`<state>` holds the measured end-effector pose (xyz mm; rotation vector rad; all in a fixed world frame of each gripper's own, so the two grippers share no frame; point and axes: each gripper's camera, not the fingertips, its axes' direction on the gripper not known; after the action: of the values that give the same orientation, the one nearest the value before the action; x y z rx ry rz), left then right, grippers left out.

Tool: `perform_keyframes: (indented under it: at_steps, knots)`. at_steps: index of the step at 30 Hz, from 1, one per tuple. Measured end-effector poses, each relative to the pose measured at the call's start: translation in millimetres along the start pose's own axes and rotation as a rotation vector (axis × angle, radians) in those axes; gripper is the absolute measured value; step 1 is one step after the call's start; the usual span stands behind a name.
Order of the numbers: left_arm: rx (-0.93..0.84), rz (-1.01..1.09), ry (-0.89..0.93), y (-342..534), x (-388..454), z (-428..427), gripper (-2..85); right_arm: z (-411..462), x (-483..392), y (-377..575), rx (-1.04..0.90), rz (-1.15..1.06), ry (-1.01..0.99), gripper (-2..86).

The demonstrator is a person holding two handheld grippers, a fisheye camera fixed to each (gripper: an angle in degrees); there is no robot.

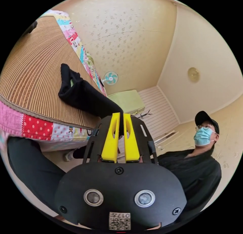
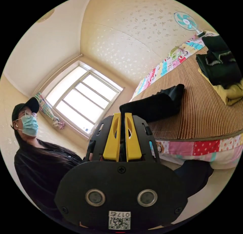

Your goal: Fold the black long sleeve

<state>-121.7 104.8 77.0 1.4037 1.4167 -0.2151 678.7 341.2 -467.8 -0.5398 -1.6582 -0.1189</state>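
Observation:
The black long sleeve (image 1: 83,95) stretches from the woven mat on the bed down to my left gripper (image 1: 121,117), whose yellow jaws are shut on its edge. In the right gripper view the same black garment (image 2: 154,106) runs off the mat's near edge into my right gripper (image 2: 122,116), also shut on the cloth. Both views look up from below the bed's edge, and the far end of the garment still rests on the mat.
The bed has a woven mat (image 2: 200,112) over a patchwork quilt (image 2: 202,146). A pile of dark and yellow clothes (image 2: 220,72) lies further back on the mat. A small fan (image 2: 186,20) stands at the wall. A person in black (image 1: 192,168) stands close by.

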Motion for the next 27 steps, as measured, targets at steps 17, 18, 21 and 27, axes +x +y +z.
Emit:
perform_keyframes:
  at_steps: [17,18,21,27]
  knots:
    - [-0.027,-0.166,-0.009,-53,17,-26,2.6,-28,55,-1,0.083,0.152,-0.263,2.7]
    - [0.007,-0.222,0.021,-77,-4,-12,2.7,-20,62,-16,0.082,0.158,-0.243,2.7]
    - [0.093,-0.306,0.049,-152,-54,27,3.2,28,95,-95,0.096,0.193,-0.106,2.4]
    - [0.261,-0.287,-0.254,-263,-108,96,10.0,134,159,-211,0.165,0.305,0.095,1.7]
